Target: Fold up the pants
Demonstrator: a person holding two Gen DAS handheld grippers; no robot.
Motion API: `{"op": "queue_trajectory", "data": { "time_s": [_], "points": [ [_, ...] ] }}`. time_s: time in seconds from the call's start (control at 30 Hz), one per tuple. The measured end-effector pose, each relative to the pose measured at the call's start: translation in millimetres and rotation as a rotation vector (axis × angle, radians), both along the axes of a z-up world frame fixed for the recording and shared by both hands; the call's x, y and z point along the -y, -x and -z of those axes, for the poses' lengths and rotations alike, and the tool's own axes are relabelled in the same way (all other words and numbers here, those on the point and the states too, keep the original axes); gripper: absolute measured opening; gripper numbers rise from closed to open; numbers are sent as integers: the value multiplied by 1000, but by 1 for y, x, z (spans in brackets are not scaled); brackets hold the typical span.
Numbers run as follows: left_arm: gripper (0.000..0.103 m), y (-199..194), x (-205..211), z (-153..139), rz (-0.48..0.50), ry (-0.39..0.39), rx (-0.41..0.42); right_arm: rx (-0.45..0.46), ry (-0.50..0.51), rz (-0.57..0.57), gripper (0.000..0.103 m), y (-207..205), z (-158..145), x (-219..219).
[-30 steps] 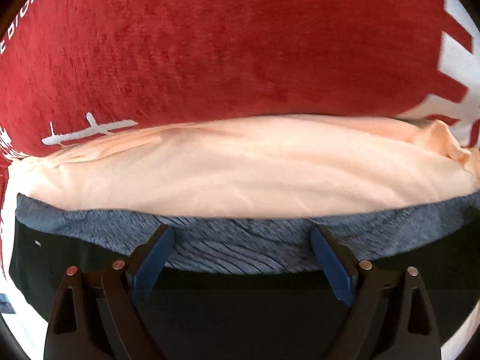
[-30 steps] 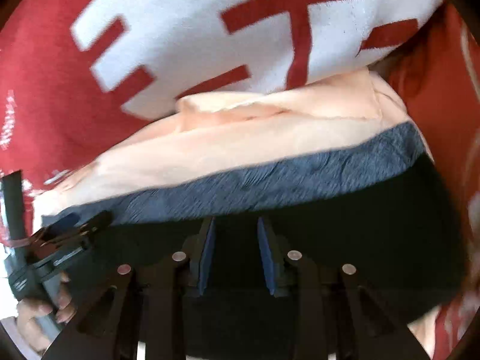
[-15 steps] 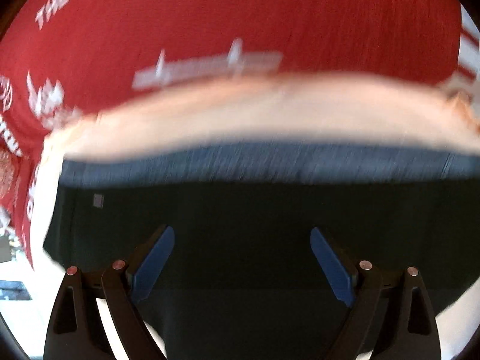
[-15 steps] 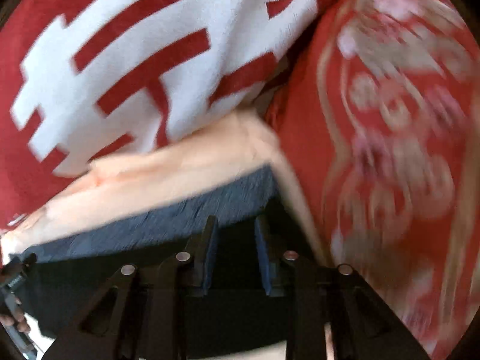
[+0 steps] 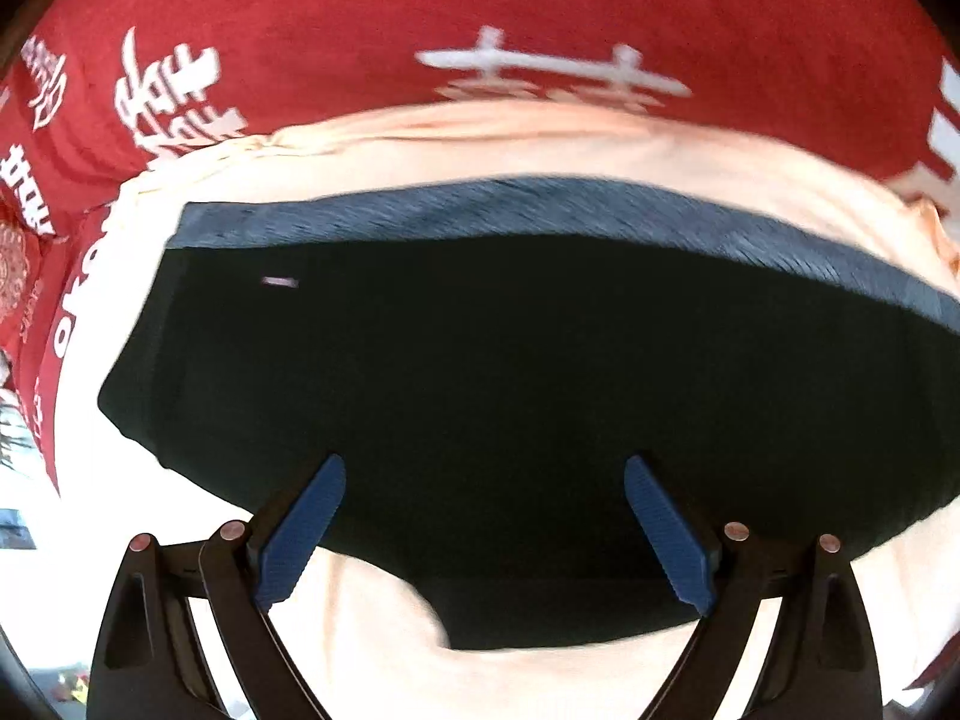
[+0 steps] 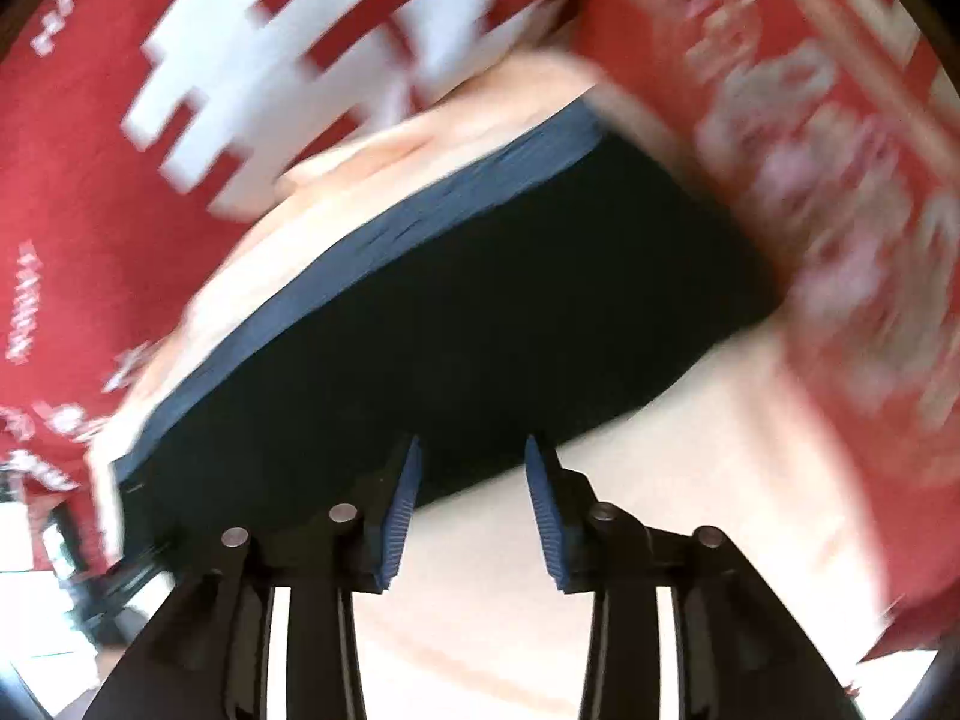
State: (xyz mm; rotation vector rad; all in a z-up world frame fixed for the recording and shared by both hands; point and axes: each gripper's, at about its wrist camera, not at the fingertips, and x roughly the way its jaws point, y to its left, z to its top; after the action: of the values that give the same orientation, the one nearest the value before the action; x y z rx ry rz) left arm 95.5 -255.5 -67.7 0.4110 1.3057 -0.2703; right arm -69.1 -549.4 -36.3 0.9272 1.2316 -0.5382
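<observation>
The black pants (image 5: 510, 396) lie folded flat with a grey-blue waistband (image 5: 540, 204) along the far edge, on a pale peach cloth (image 5: 384, 660). My left gripper (image 5: 485, 468) is wide open and empty above the near edge of the pants. In the right wrist view the same pants (image 6: 480, 330) run diagonally, waistband (image 6: 390, 228) towards the upper left. My right gripper (image 6: 473, 456) is open and empty at the pants' near edge. This view is blurred by motion.
A red blanket with white lettering (image 5: 480, 12) covers the surface beyond and around the peach cloth; it shows in the right wrist view (image 6: 90, 150) too. A patterned red fabric (image 6: 840, 180) lies to the right.
Both grippers have pulled back from the pants, so more of the black fabric shows. The right gripper has opened and let go of the fabric. The left stays open.
</observation>
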Motion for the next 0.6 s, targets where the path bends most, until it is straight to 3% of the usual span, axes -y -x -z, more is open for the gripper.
{"op": "queue_trajectory", "data": {
  "time_s": [0.27, 0.4, 0.47, 0.5, 0.6],
  "points": [
    [95, -75, -82, -3, -41, -42, 71, 146, -305, -134, 46, -69, 45, -143],
    [95, -124, -139, 30, -32, -127, 104, 217, -456, -117, 46, -98, 74, -209],
    [103, -135, -160, 39, -31, -65, 75, 235, -513, -93, 46, -105, 87, -230],
    [103, -140, -170, 42, -36, -11, 53, 237, -531, -79, 46, -109, 93, -240],
    [103, -144, -177, 45, -3, 37, 28, 218, -521, -51, 46, -108, 102, -259]
  ]
}}
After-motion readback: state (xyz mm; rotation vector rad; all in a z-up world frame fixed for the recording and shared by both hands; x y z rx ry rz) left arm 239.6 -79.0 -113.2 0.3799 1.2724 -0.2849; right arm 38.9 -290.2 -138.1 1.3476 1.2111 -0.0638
